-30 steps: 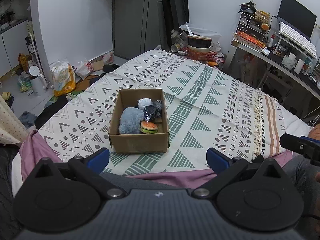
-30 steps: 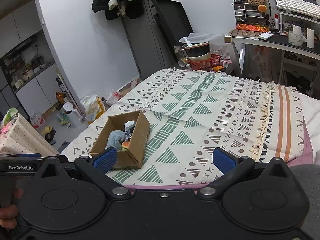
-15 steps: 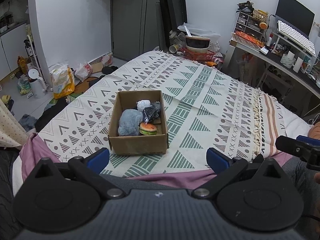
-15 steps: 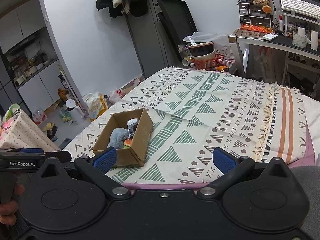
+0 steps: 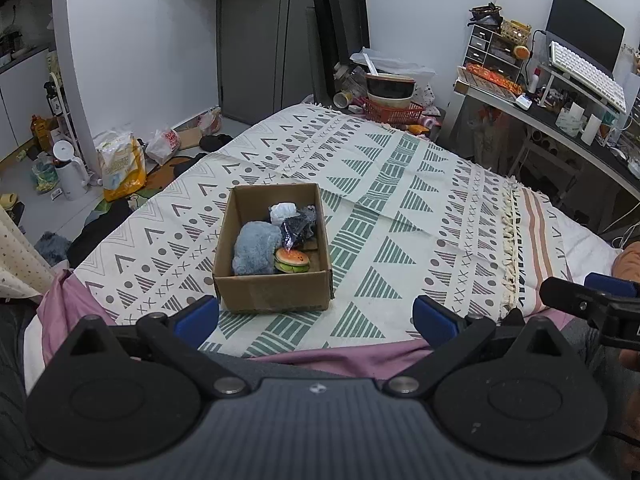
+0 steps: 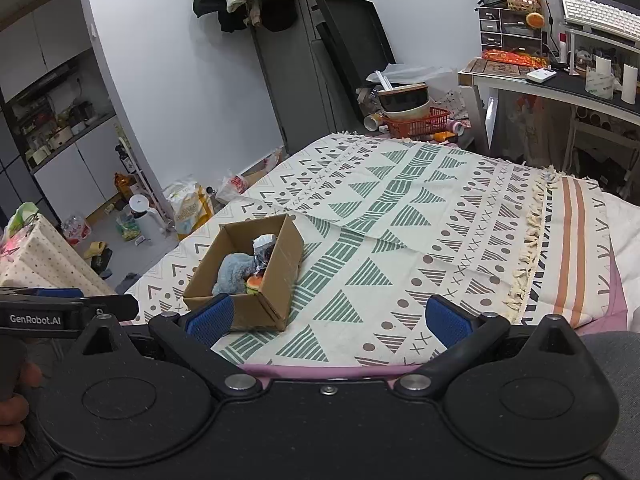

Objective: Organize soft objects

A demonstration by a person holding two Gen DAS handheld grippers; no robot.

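Overhead, both grippers, left gripper (image 5: pixel 316 318) and right gripper (image 6: pixel 327 319), wide apart, empty, near cardboard box (image 5: pixel 276 292)

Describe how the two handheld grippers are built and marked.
Both are matte black. The left gripper has two round black discs, silver pivot screws and blue-padded jaws. The right gripper looks the same. White "GenRobot.AI" lettering runs along the left one's side.

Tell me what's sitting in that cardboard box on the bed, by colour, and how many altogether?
Grey-blue plush toy: 1
Orange-and-green burger toy: 1
Dark crinkly bundle: 1
White bundle: 1
Total in the cardboard box: 4
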